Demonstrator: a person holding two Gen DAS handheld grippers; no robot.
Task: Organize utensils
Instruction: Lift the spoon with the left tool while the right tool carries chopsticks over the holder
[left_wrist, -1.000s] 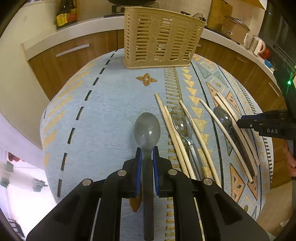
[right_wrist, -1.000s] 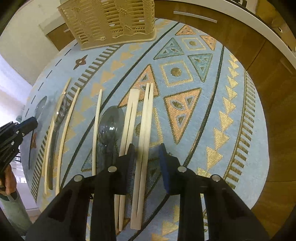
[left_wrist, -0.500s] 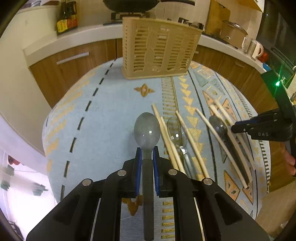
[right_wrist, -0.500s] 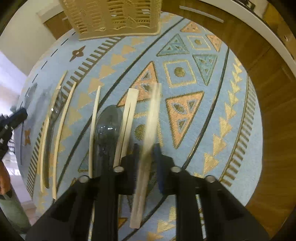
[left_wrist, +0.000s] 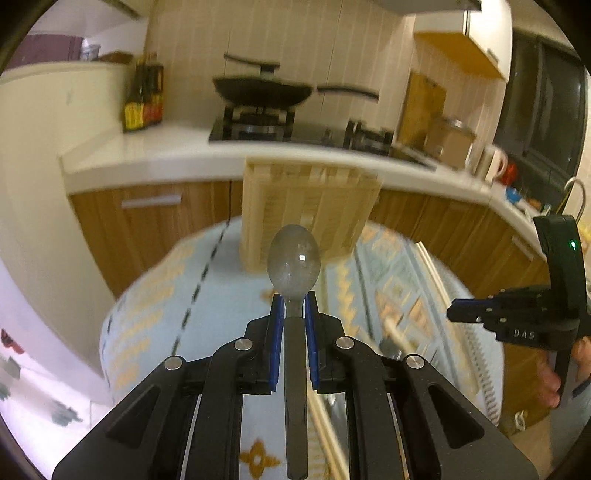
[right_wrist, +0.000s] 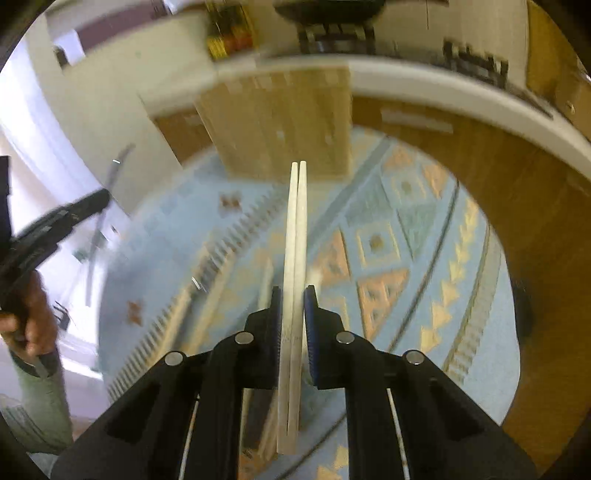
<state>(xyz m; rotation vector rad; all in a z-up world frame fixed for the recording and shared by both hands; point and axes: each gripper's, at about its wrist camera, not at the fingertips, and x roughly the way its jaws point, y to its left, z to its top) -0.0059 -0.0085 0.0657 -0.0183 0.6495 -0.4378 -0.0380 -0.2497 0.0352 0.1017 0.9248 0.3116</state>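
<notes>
My left gripper (left_wrist: 293, 306) is shut on the handle of a grey translucent spoon (left_wrist: 293, 258), whose bowl sticks out ahead, lifted above the table. My right gripper (right_wrist: 293, 295) is shut on a pair of pale wooden chopsticks (right_wrist: 297, 229) that point forward, also lifted. A beige slotted utensil basket (left_wrist: 310, 210) (right_wrist: 277, 122) stands at the table's far side, straight ahead of both grippers. More chopsticks (left_wrist: 325, 417) and a spoon still lie on the cloth below, blurred. The right gripper (left_wrist: 452, 314) also shows at the right of the left wrist view.
The round table wears a light blue patterned cloth (left_wrist: 155, 306) (right_wrist: 406, 229). Behind it runs a white counter (left_wrist: 155, 151) with wooden cabinets, sauce bottles (left_wrist: 142, 99), a wok (left_wrist: 264, 90) on a stove and a kettle (left_wrist: 489, 162). A hand (right_wrist: 31, 317) holds the left gripper.
Both grippers rose and tilted up, carrying the spoon and the chopsticks off the table. The right jaws closed on the chopstick pair. The basket now sits straight ahead.
</notes>
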